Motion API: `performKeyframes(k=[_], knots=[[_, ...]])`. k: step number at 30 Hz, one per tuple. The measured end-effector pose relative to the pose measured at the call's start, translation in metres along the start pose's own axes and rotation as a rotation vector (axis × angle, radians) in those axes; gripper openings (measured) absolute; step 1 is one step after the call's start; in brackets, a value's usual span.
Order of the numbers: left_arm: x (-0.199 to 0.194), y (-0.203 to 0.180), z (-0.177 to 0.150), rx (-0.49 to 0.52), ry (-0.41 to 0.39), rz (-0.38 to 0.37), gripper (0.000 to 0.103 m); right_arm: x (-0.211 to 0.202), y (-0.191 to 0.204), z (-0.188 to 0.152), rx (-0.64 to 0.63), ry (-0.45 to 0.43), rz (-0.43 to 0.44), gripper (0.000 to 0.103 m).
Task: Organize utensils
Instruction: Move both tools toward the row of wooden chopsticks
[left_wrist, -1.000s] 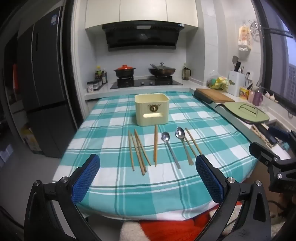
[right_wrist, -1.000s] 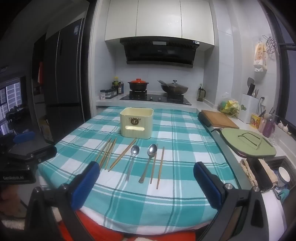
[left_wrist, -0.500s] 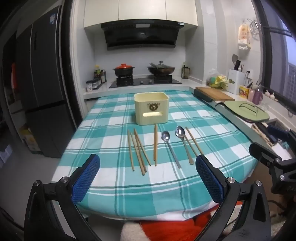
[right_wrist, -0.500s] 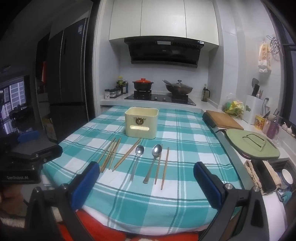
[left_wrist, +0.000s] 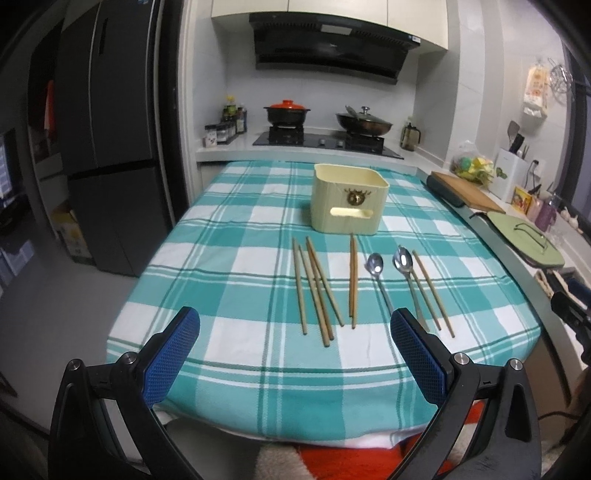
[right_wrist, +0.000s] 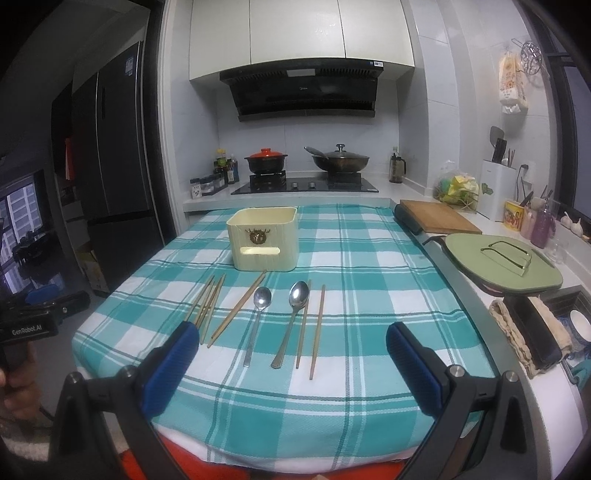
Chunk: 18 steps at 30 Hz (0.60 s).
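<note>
A woven cotton-looking checked tablecloth is covering the table, matt and slightly ribbed. The cream utensil holder is looking like smooth matt plastic. The chopsticks are showing plain, unvarnished wood, while the two spoons are gleaming as polished metal. The gripper pads are showing blue, finely textured rubber on matt black plastic frames.

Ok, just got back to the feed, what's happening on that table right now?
Nothing is picked up yet. The left gripper and right gripper both hang open over the near edge of the checked tablecloth, holding nothing. The chopsticks and two spoons lie loose in a row on the cloth. The cream utensil holder stands just behind them; I can't see anything inside it.
</note>
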<state>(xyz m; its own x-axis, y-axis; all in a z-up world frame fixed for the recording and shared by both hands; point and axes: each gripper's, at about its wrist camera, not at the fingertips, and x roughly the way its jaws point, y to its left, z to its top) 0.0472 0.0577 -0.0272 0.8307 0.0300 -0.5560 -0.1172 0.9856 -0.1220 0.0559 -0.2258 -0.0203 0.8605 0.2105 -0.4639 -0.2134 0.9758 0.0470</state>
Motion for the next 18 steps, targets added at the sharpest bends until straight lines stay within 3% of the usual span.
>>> performKeyframes(k=[6,10,18], knots=[[0.026,0.003,-0.002,0.035,0.069,0.039,0.103,0.033,0.001,0.004,-0.118,0.071,-0.030,0.103],[0.047,0.007,0.000,0.049,0.111,0.058,0.103,0.069,-0.003,-0.003,-0.202,0.147,-0.111,0.103],[0.115,0.020,0.018,0.082,0.189,0.067,0.103,0.124,-0.033,-0.014,-0.102,0.274,-0.098,0.103]])
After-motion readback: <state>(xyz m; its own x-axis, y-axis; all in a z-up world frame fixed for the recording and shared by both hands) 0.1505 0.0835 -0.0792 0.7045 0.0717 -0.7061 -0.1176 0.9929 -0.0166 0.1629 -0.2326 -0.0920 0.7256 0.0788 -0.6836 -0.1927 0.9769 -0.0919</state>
